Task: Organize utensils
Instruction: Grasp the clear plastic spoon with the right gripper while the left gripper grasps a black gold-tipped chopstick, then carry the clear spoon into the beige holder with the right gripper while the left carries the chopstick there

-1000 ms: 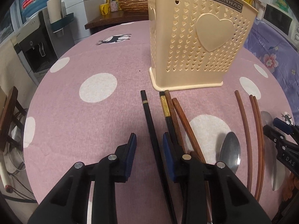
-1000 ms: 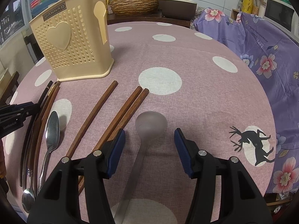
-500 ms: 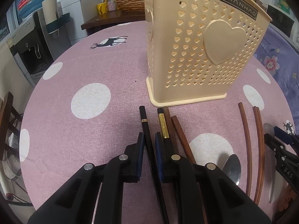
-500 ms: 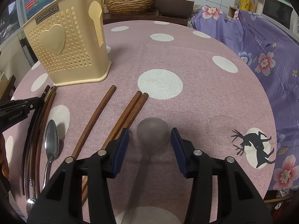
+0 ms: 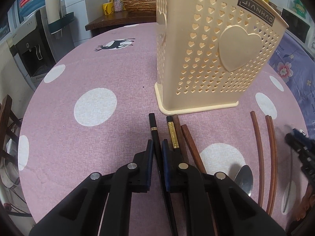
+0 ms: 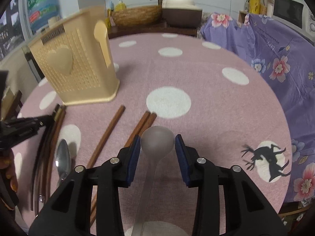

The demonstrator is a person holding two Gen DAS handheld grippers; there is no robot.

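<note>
A cream perforated utensil holder (image 5: pixel 214 59) stands upright on the pink dotted tablecloth; it also shows in the right wrist view (image 6: pixel 76 70). My left gripper (image 5: pixel 157 147) is shut on a black chopstick (image 5: pixel 153 129) that lies just in front of the holder. Beside it lie a second black chopstick with a gold band (image 5: pixel 171 133) and brown chopsticks (image 5: pixel 189 141). My right gripper (image 6: pixel 157 143) is shut on the bowl of a translucent grey ladle (image 6: pixel 157 141), its pads against both sides. The view is blurred.
More brown chopsticks (image 6: pixel 110 129) and a metal spoon (image 6: pixel 63 159) lie between the grippers. A purple flowered cloth (image 6: pixel 275 55) covers something at the table's right. A water dispenser (image 5: pixel 33 45) stands off the left edge. A wicker basket (image 6: pixel 135 15) sits behind.
My left gripper moved forward along the black chopstick and shut on it. My right gripper moved forward and narrowed until its pads met the ladle's bowl.
</note>
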